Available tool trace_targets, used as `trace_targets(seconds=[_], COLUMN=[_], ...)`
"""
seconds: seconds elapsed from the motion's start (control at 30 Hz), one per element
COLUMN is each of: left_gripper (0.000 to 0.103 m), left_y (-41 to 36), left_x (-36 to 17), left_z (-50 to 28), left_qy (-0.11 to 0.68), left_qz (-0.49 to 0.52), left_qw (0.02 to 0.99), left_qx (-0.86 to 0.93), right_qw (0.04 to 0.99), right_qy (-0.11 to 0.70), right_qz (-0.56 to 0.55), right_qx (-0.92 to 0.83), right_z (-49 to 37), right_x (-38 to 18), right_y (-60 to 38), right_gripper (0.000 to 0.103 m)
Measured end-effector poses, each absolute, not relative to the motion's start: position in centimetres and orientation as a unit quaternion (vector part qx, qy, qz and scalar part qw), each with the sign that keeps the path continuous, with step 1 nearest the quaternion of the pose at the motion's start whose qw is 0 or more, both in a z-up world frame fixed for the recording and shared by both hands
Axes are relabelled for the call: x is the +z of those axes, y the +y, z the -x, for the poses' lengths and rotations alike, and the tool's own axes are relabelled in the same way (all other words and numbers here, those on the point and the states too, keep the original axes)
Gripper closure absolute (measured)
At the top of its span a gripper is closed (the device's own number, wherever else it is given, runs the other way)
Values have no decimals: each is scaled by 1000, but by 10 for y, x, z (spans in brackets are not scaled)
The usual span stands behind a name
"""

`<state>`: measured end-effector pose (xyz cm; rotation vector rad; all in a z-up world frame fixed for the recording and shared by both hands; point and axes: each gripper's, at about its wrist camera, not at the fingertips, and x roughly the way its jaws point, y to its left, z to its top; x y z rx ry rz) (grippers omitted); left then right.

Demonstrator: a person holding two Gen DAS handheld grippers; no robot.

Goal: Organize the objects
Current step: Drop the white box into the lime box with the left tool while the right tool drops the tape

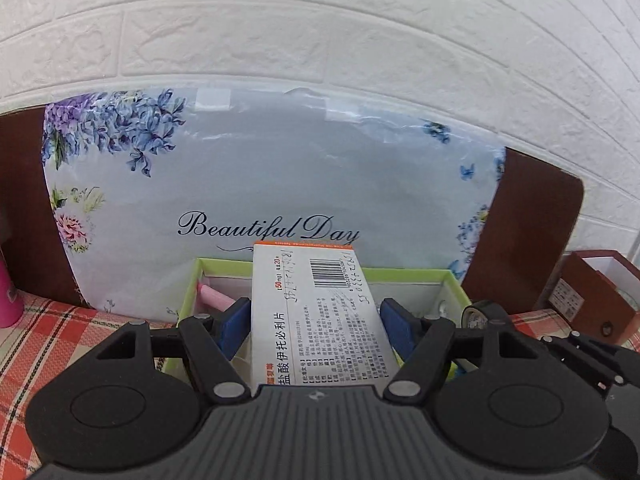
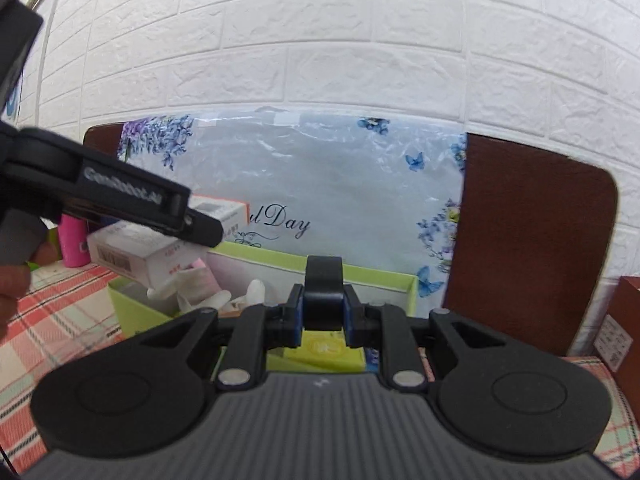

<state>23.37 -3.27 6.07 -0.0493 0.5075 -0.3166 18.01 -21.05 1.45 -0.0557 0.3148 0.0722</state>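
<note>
Left gripper [image 1: 316, 326]: jaws closed on a white medicine box [image 1: 316, 312], blue pads pressing its long sides; box at frame centre, held over the green open box [image 1: 454, 282]. Right gripper [image 2: 323, 316]: jaws nearly shut, clamping a black tape roll [image 2: 323, 296] at frame centre, above the same green box. A pink bottle [image 1: 8, 300] stands at the left edge on the plaid-covered desk [image 1: 52, 340]. The floral "Beautiful Day" bag [image 1: 280, 184] fills mid-frame against the white brick wall [image 1: 320, 20].
</note>
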Motion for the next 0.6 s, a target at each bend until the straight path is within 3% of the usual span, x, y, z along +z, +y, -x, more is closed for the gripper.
trace_targets(seconds=[0.1,0.17,0.2,0.23,0.27,0.4,0.6], left_gripper=[28,19,19,19,19,18,18], left_y=[-31,-28,-25,-21,-15,2,-5], left_x=[48,37,32,28,25,21,39], left_z=[-254,-264,-267,-268,-267,-259,-230], left_qy=[251,264,279,292,302,314,309], left_qz=[19,15,17,23,37,84,72], left_qw=[957,956,953,949,944,939,943], left_qx=[-144,-126,-117,-118,-126,-115,-101], right_qw=[986,984,982,981,981,985,987], right_qy=[158,166,174,181,184,165,157], right_qz=[26,32,37,44,50,44,38], right_qx=[47,64,64,56,48,27,17], right_z=[-203,-220,-226,-229,-229,-210,-185], right_x=[10,2,-4,-8,-11,-16,-3], right_y=[-202,-195,-192,-190,-190,-197,-202], right_gripper=[85,76,60,51,47,12,1])
